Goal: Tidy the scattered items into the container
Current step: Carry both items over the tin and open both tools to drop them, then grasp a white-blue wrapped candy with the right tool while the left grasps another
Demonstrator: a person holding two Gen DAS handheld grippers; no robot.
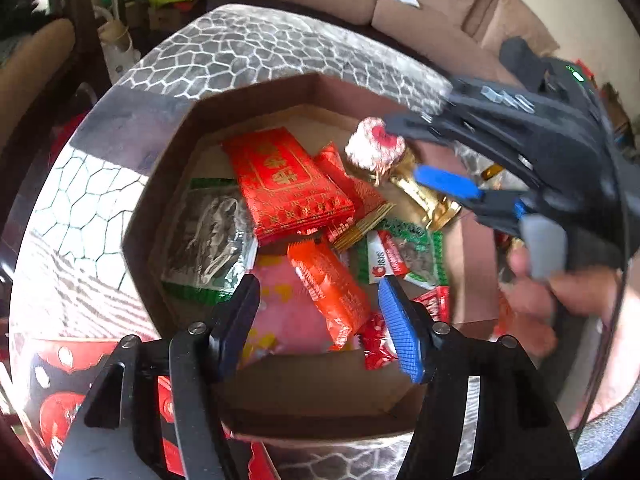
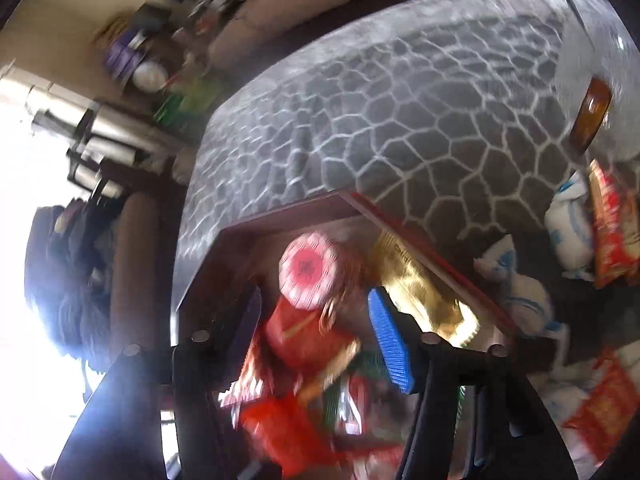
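Container: cardboard box (image 1: 172, 184) on the bench, already full of snack packets.
Left gripper (image 1: 320, 320): fingers apart, empty, above the orange packet (image 1: 330, 288).
Right gripper (image 2: 316, 340): fingers apart, nothing clamped; pink-topped sweet (image 2: 310, 274) lies just beyond them.
Remaining: white packets (image 2: 516, 280) right of the box, nearer the right hand.

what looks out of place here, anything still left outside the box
Yes. Several packets, white-and-blue and red-orange, still lie on the table outside the box. Inside, the snacks are a loose heap.
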